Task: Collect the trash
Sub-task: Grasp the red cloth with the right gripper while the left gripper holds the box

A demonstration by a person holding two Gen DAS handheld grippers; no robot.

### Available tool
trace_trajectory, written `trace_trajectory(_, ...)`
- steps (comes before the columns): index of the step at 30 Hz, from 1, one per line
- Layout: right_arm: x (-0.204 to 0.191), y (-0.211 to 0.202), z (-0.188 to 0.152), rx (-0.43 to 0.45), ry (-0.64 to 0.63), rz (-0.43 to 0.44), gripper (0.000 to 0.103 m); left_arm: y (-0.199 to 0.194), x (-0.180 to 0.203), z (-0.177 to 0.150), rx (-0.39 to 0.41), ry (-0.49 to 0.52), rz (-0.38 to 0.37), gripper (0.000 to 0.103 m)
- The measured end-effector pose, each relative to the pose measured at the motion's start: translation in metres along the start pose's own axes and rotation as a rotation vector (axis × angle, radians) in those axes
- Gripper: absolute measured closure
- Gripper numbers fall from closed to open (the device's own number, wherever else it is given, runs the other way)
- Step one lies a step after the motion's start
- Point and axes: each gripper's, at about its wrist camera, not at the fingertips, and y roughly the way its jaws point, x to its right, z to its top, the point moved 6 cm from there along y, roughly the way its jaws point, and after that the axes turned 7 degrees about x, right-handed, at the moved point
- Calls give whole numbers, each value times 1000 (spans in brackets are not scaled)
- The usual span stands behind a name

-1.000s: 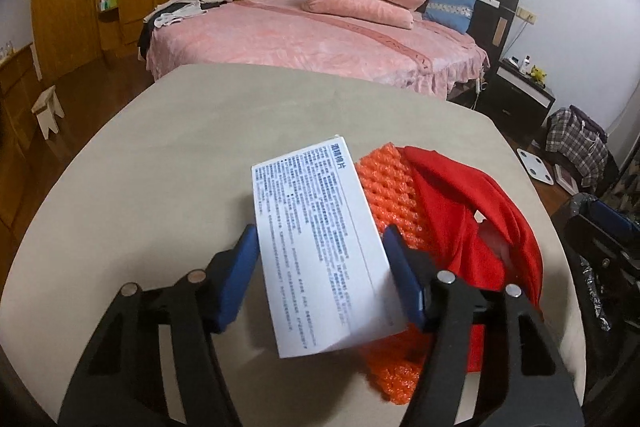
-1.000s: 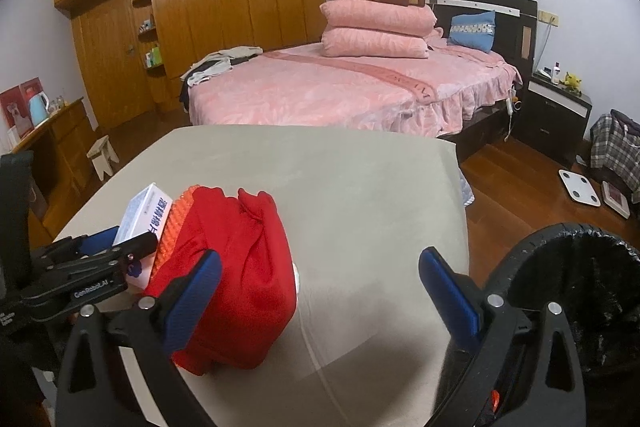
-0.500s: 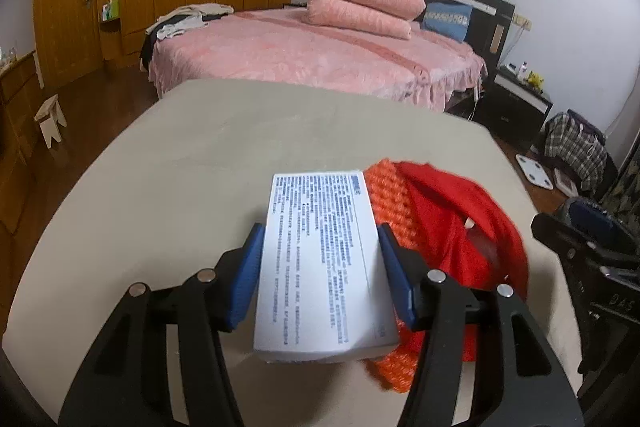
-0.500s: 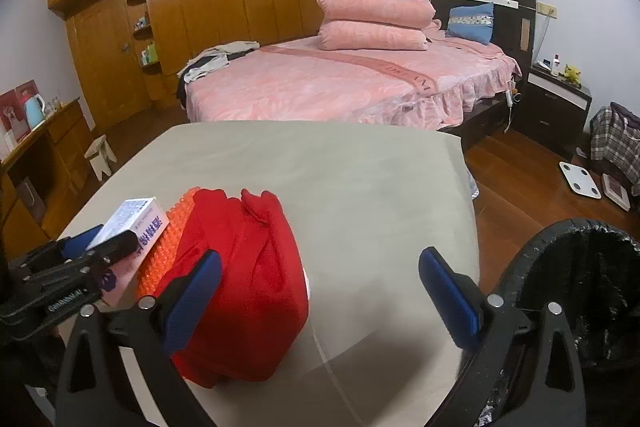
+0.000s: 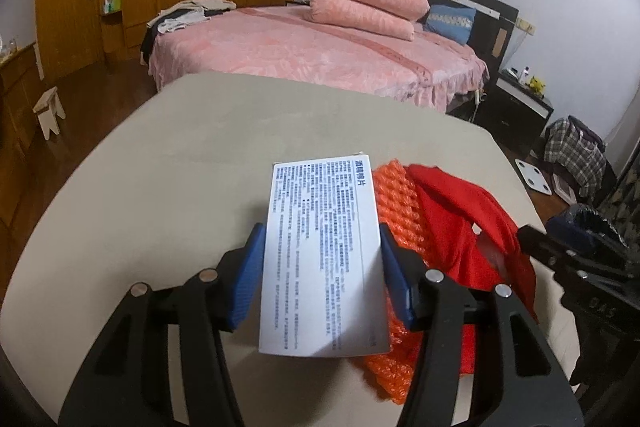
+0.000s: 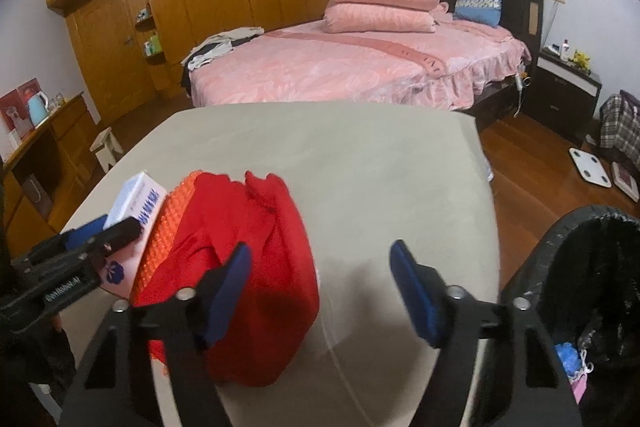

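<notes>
Held by the left gripper (image 5: pixel 320 275): a white printed box (image 5: pixel 322 255), clamped across its narrow width between the blue fingers (image 5: pixel 246 281), pads pressed on both long edges. Long axis of the box ran straight ahead along the line of the fingers, far end tilted up and away, near end hanging just above the beige desk (image 5: pixel 168 163). Just beside it on the right, touching or nearly so: a sheet of orange bubble wrap (image 5: pixel 398 211), partly covered by a crumpled red cloth (image 5: pixel 472 223).

Seen from the right wrist: right gripper (image 6: pixel 320 291) half wide and closing, with nothing pressed between the fingers. Left finger (image 6: pixel 226 293) overlapped the near right edge of the red cloth in this view; contact could not be told. Right finger over bare desk. Bulk of the cloth lay to the left of the gap, so probably a shift leftward needed before any bite on it.

Black lined trash bin (image 6: pixel 580 267) stood off the desk's right edge, close beside the right gripper and well apart from the left one. Judged: box had to cross over cloth and wrap to reach the bin, while the right hand was the nearer one for the cloth and the bin alike
</notes>
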Motion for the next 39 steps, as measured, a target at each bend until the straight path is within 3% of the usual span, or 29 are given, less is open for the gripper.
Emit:
trace_trajectory(4, -6, 7, -6, -28, -4, 32, 55, -7, -1, 4, 14, 2, 3, 50)
trace_trajectory(8, -17, 8, -7, -49, -14, 116, 89, -15, 0, 8, 26, 7, 4, 50)
trace_trajectory(11, -23, 2, -4, -39, -28, 152, 97, -20, 1, 10, 29, 11, 7, 50)
trace_trajectory(22, -19, -20, 17, 18, -25, 148, 97, -36, 18, 24, 60, 38, -1, 50)
trace_trajectory(29, -11, -7, 1, -55, -20, 118, 94, -30, 20, 14, 30, 43, -3, 50)
trace_trajectory(32, -3, -4, -1, -52, -5, 91, 75, -28, 19, 11, 25, 40, 2, 49)
trace_trajectory(35, 3, 3, -2, -52, 7, 71, 62, -28, 19, 11, 30, 42, 6, 50)
trace_trajectory(39, 7, 22, -7, -93, 23, 85, 59, -26, 19, 11, 31, 40, 6, 49)
